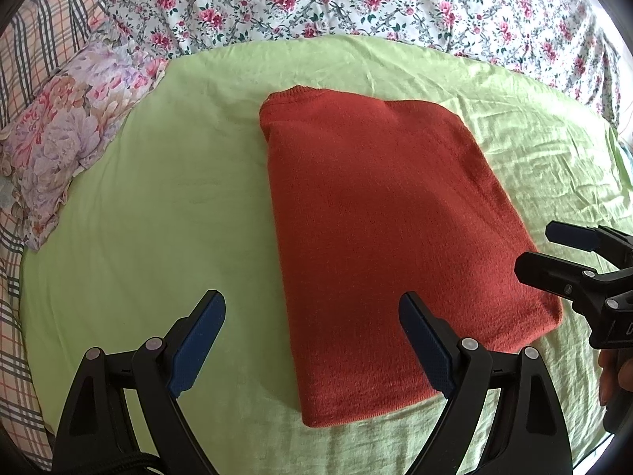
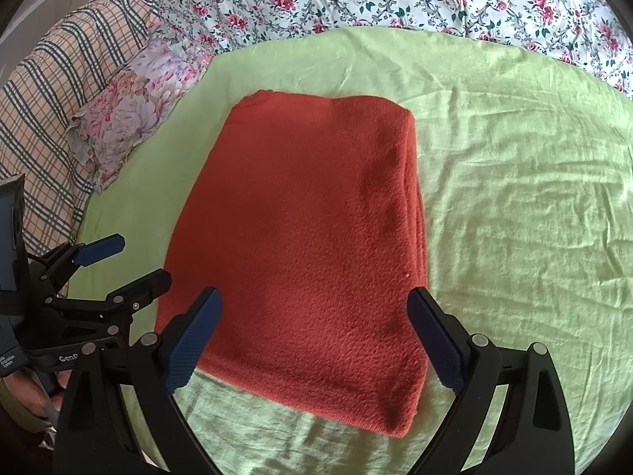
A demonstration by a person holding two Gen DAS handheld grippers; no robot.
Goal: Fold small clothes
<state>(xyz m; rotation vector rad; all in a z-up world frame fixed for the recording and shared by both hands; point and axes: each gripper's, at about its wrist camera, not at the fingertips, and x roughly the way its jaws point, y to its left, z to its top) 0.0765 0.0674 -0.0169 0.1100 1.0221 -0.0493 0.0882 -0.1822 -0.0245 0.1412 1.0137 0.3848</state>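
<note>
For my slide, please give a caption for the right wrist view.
Open right gripper above a folded rust-red knit garment on a green sheet.

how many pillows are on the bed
1. A floral pillow lies at the far left of the green sheet, left of the folded red sweater, beside the plaid bedding. Others may lie outside the view.

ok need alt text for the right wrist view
A rust-red knit garment lies folded into a neat rectangle on a light green sheet. The open right gripper hovers over its near edge, holding nothing; the left gripper is beside it.
</note>
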